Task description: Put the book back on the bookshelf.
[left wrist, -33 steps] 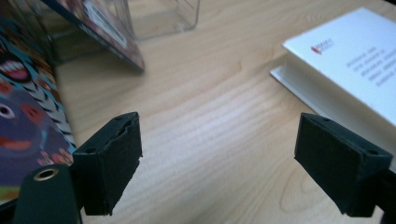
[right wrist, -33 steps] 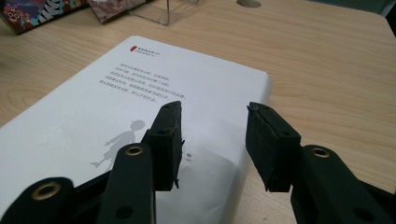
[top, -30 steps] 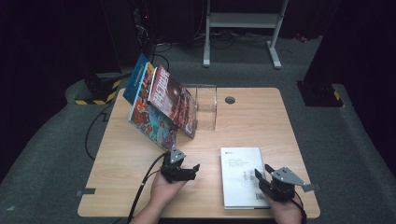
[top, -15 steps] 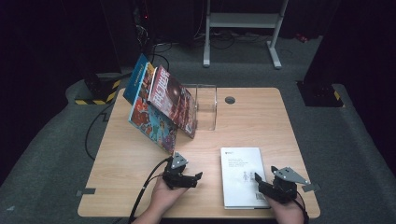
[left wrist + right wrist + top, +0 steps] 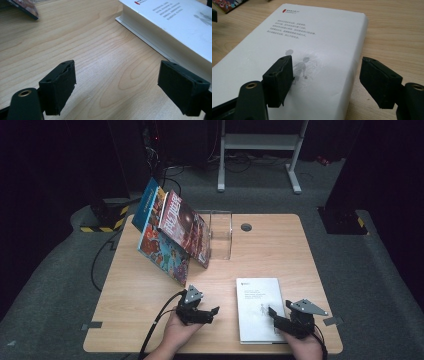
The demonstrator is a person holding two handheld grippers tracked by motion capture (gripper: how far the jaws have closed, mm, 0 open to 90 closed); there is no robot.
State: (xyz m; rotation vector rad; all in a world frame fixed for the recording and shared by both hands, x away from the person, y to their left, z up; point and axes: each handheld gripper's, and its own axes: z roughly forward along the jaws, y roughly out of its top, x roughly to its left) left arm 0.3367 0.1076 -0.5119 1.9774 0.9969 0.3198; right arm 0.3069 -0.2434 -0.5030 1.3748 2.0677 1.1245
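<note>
White paperback book lies flat at five o'clock on the surface, its near end under the right claw. That claw's jaws have just been opening; they now stand apart, one above the cover, one off its edge, gripping nothing. Left claw, at six o'clock, gapes empty, probably waiting to steady the book.

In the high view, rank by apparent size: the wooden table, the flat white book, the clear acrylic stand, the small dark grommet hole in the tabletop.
1. Wooden table, largest by far.
2. Flat white book.
3. Clear acrylic stand; it stands farther from the camera, so its true size against the book is unsure.
4. Small dark grommet hole, smallest.
</note>
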